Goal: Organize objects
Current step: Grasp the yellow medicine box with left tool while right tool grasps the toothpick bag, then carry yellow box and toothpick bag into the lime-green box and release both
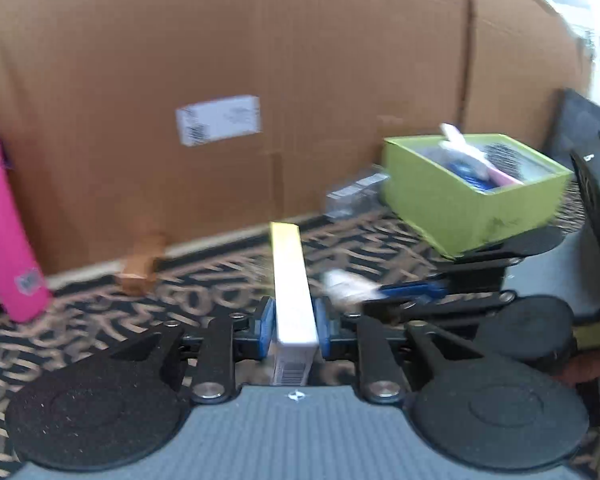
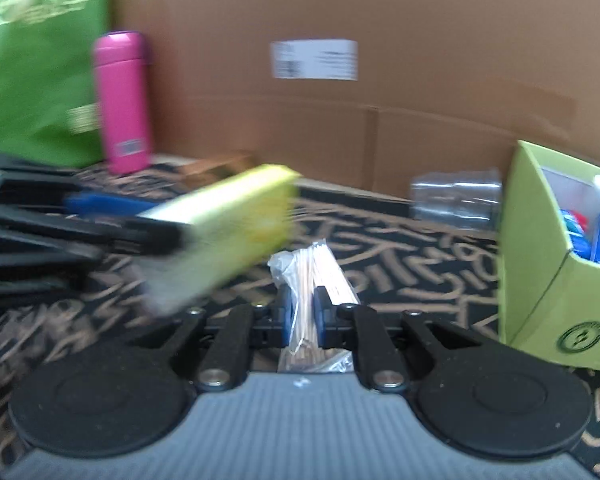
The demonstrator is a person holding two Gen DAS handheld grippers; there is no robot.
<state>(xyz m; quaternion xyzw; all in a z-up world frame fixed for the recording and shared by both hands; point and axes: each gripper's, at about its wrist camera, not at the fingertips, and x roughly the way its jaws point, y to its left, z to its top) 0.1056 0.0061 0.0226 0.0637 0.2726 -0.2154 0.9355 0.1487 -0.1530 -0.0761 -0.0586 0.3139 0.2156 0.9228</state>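
My left gripper (image 1: 295,330) is shut on a long yellow and white box (image 1: 290,280), which sticks out forward between the blue pads. The right wrist view shows that same box (image 2: 228,232) blurred and held above the patterned cloth. My right gripper (image 2: 303,316) is shut on a clear plastic packet of thin wooden sticks (image 2: 308,276). That packet (image 1: 348,288) also shows in the left wrist view, just right of the yellow box. An open lime green box (image 1: 460,208) holding several items stands at the right, seen in the right wrist view as the green box (image 2: 540,264).
A big cardboard box (image 1: 260,60) walls off the back. A pink bottle (image 2: 122,104) and a green bag (image 2: 36,60) stand at the left. A clear plastic container (image 2: 456,200) and a small gold-brown box (image 2: 216,168) lie by the cardboard.
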